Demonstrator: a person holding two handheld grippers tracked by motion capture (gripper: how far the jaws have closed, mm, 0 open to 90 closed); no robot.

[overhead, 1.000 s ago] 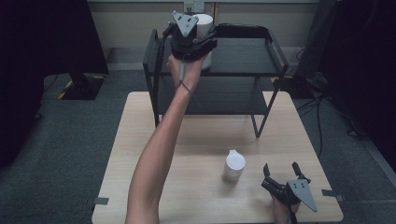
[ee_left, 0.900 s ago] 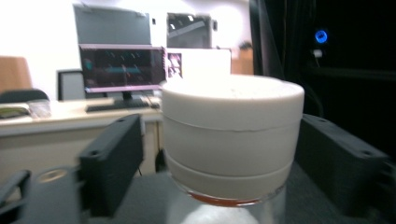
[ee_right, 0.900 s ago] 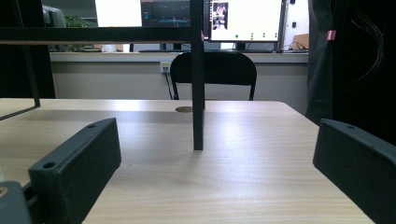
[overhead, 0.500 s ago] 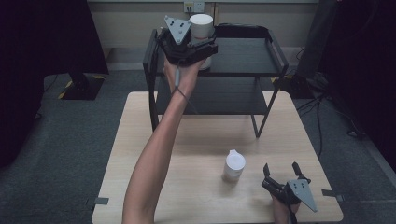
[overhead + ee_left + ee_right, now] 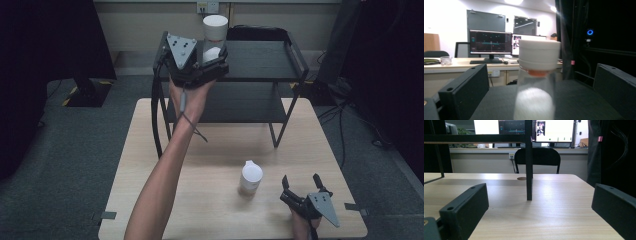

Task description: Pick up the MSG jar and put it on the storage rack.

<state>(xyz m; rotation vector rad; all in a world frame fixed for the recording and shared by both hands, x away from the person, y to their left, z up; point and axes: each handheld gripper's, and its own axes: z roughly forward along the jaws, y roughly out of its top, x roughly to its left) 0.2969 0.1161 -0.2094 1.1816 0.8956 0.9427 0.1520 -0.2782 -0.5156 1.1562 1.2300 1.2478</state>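
Observation:
A clear bottle (image 5: 215, 30) with a white cap stands upright on the top shelf of the black rack (image 5: 260, 60). My left gripper (image 5: 214, 56) is held up at that shelf; its jaws have just opened and now stand wide on either side of the bottle (image 5: 537, 75) without pressing on it. A second white-capped bottle (image 5: 250, 177) stands on the wooden table (image 5: 200, 175). To its right, near the front edge, my right gripper (image 5: 300, 180) rests open with nothing between its jaws (image 5: 540, 195).
The rack has a raised rim around its top shelf and a lower shelf (image 5: 240, 102) beneath. One of its legs (image 5: 529, 170) stands ahead of the right gripper. Dark monitor stands and cables lie on the grey floor around the table.
The left gripper has let go of the bottle and drawn back toward the person and a little down, which uncovers the white cap. The right gripper has stayed put.

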